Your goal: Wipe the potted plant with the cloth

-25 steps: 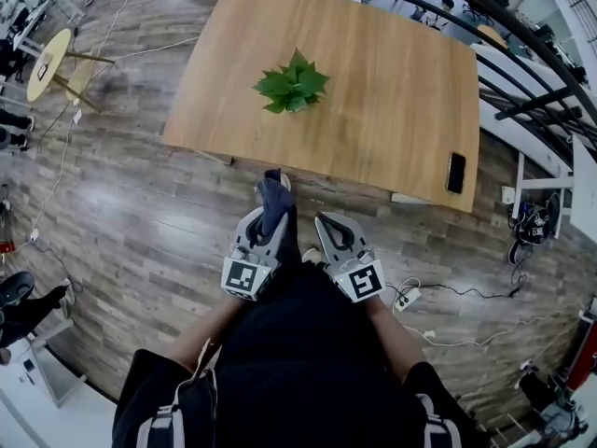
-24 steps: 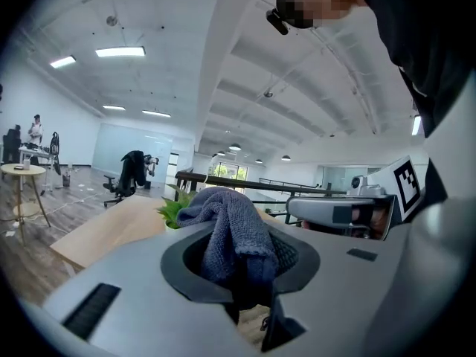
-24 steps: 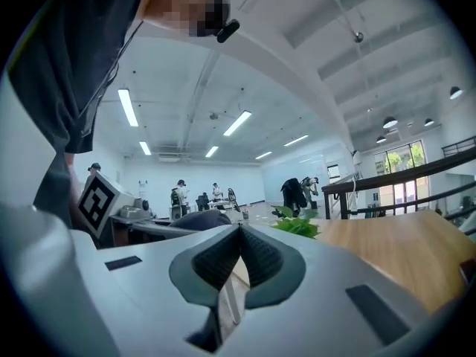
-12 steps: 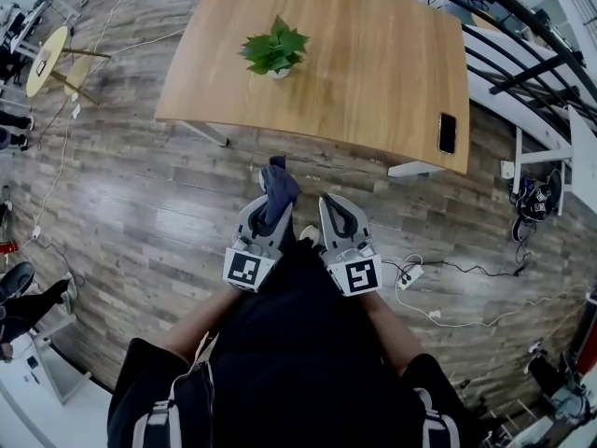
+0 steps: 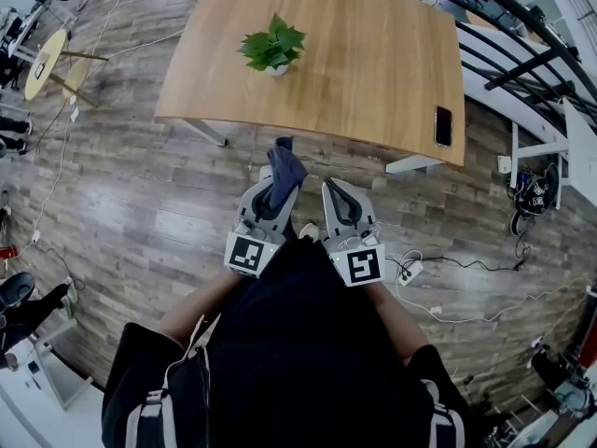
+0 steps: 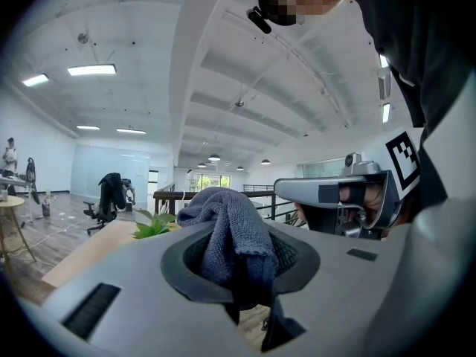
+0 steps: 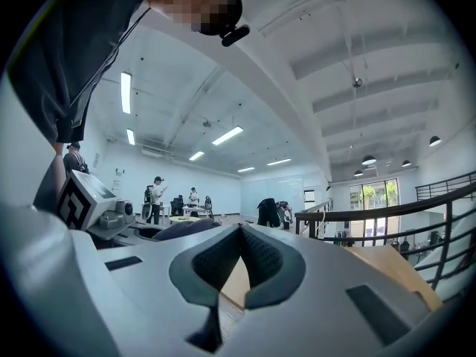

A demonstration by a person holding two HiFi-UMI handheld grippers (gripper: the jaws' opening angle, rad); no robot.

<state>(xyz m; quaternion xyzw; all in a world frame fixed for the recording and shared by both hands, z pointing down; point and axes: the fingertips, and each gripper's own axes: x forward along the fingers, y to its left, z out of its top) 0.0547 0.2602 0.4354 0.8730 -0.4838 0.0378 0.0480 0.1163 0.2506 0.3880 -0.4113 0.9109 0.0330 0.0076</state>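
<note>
Head view: person stands on the wood floor [image 5: 140, 203], short of the tabletop [image 5: 373, 63], with both grippers held out in front, side by side. Left gripper [image 5: 270, 187] is clamped on a dark blue-grey cloth [image 5: 285, 164]; the cloth bunches up past the jaw tips. Right gripper [image 5: 335, 189] is closed, pads meeting at the tips, nothing in it. Potted plant [image 5: 272, 48] sits on the left part of the tabletop, well apart from both grippers. Black phone [image 5: 442, 125] lies near the tabletop's right edge.
</note>
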